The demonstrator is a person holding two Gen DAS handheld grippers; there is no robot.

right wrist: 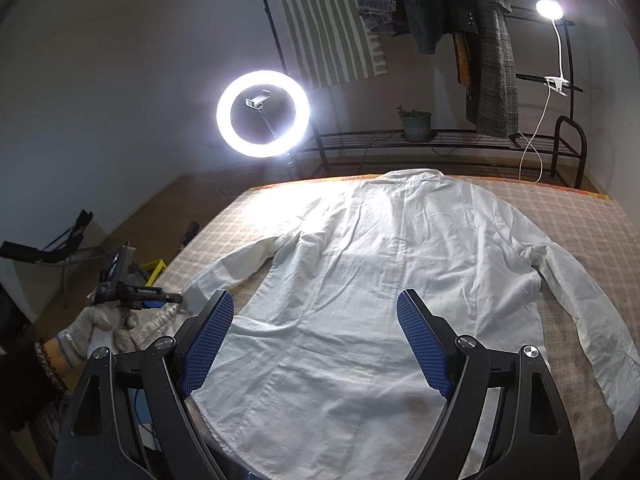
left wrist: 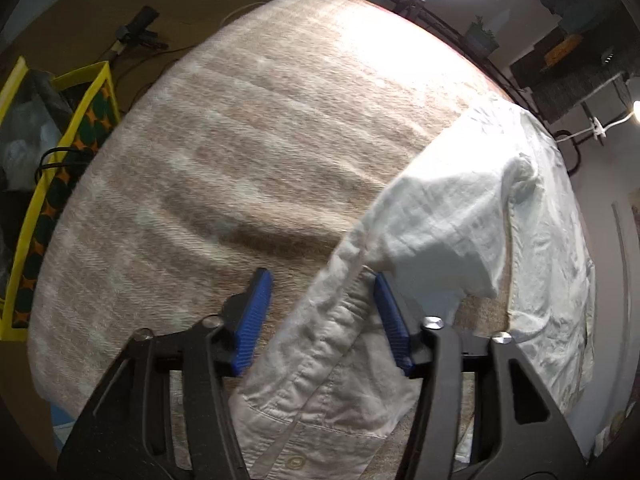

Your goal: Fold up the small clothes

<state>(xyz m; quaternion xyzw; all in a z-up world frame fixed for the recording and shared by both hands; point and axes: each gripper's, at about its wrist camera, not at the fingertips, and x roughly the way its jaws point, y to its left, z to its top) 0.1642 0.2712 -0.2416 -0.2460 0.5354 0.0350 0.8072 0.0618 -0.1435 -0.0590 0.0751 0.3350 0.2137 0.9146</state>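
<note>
A white long-sleeved shirt (right wrist: 380, 280) lies spread back-up on a checked beige cloth-covered table (right wrist: 580, 216), collar at the far edge, both sleeves out to the sides. My right gripper (right wrist: 316, 300) is open and empty, above the shirt's lower body. My left gripper (left wrist: 322, 280) is open with the shirt's left sleeve cuff (left wrist: 320, 360) lying between its blue pads (left wrist: 256, 320); the jaws are wide apart and not closed on it. The left gripper also shows in the right wrist view (right wrist: 160, 300) at the cuff, held by a gloved hand (right wrist: 96, 332).
A lit ring light (right wrist: 263, 114) stands behind the table's far edge. A metal rack (right wrist: 440, 138) with a potted plant (right wrist: 416, 124) and hanging clothes stands at the back. A yellow-edged bag (left wrist: 60, 160) sits on the floor at the left.
</note>
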